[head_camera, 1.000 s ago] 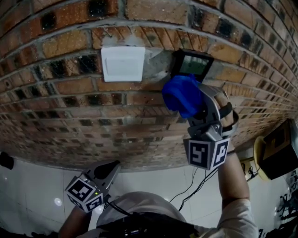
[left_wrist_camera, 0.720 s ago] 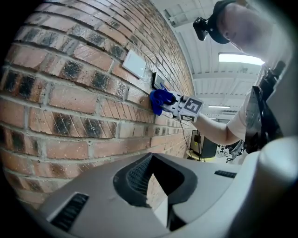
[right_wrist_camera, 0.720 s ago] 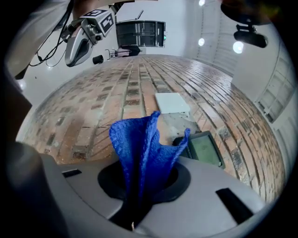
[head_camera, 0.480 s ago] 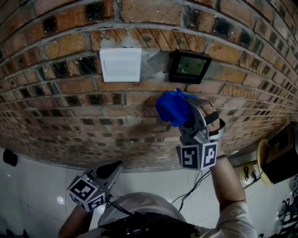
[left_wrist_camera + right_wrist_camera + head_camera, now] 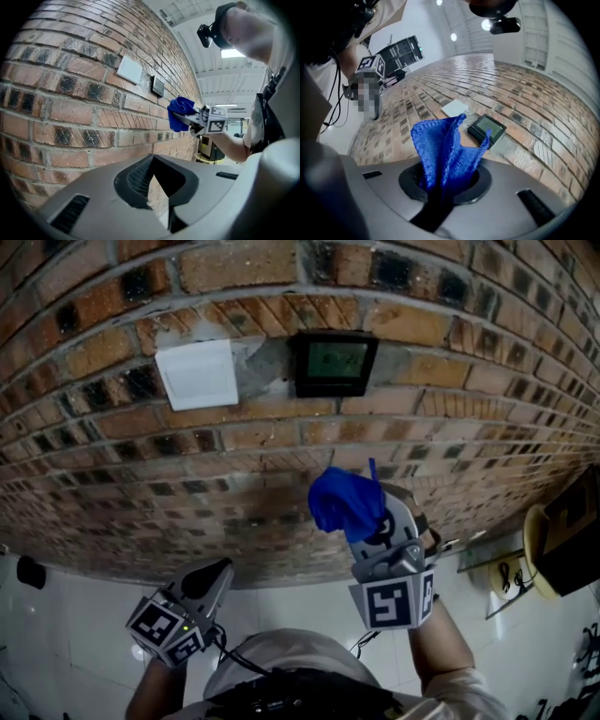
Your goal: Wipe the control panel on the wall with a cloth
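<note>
The control panel (image 5: 335,363) is a small black box with a greenish screen, set in the brick wall (image 5: 441,418). It also shows in the right gripper view as control panel (image 5: 487,128) and small in the left gripper view as control panel (image 5: 158,86). My right gripper (image 5: 367,523) is shut on a bunched blue cloth (image 5: 345,502), held well below the panel and clear of it. The cloth (image 5: 443,150) stands up out of the jaws. My left gripper (image 5: 212,577) hangs low at the left, jaws closed with nothing in them.
A white blank cover plate (image 5: 197,374) sits on the wall just left of the panel. A yellow-rimmed object (image 5: 553,554) with cables stands at the right near the floor. White floor tiles (image 5: 66,634) run below the wall.
My right gripper with the blue cloth has dropped down from the panel's lower edge to well below it, leaving the panel fully uncovered. The left gripper has hardly moved.
</note>
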Motion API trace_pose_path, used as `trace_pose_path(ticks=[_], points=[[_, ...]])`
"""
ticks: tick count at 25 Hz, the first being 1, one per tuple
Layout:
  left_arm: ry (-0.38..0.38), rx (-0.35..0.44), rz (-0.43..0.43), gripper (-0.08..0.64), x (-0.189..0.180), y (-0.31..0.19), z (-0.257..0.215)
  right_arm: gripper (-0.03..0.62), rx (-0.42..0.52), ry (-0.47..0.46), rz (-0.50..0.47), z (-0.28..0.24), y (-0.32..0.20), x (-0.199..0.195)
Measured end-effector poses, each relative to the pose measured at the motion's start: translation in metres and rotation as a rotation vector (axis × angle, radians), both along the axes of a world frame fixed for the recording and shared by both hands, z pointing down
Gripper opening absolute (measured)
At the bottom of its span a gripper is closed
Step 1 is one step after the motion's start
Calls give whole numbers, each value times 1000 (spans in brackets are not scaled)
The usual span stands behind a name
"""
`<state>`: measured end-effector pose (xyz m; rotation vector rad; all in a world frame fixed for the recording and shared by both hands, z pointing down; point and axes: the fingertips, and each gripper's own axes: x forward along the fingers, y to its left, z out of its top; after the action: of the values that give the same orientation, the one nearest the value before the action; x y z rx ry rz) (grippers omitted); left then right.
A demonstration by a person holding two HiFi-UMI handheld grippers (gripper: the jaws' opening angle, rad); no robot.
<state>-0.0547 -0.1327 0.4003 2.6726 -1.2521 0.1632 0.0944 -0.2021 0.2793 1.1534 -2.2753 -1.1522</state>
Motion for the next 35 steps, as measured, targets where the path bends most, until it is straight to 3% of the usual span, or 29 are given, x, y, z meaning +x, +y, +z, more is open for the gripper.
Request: trace_pose_path(ticks=[4,10,14,20,23,26,29,35], points=[[14,16,-50,3,5,-4,-19,91,-123,-134,29,23,15,38],[-31,-16,-130,3,22,10,-22,91,-264,-312,6,56,33,77],[-50,-27,-104,3,51,12,-12,91,-347,-340,7,89,46,108],[-66,-6,-69,3,61,32,-15,91,-394,-281,42,108,79,135],[-52,7,-63,3,48,55,-20,91,-388,-317,34,96,107,130],[-38,31,-53,3,29,86,-26,91,-474,-468,80,88,141,122],[-40,46,-39,3,3,125,-30,89,-517,-546,91,74,179,104],[-4,74,-11,3,-50,220,-36,89,-495,-565,115,56,281,55]])
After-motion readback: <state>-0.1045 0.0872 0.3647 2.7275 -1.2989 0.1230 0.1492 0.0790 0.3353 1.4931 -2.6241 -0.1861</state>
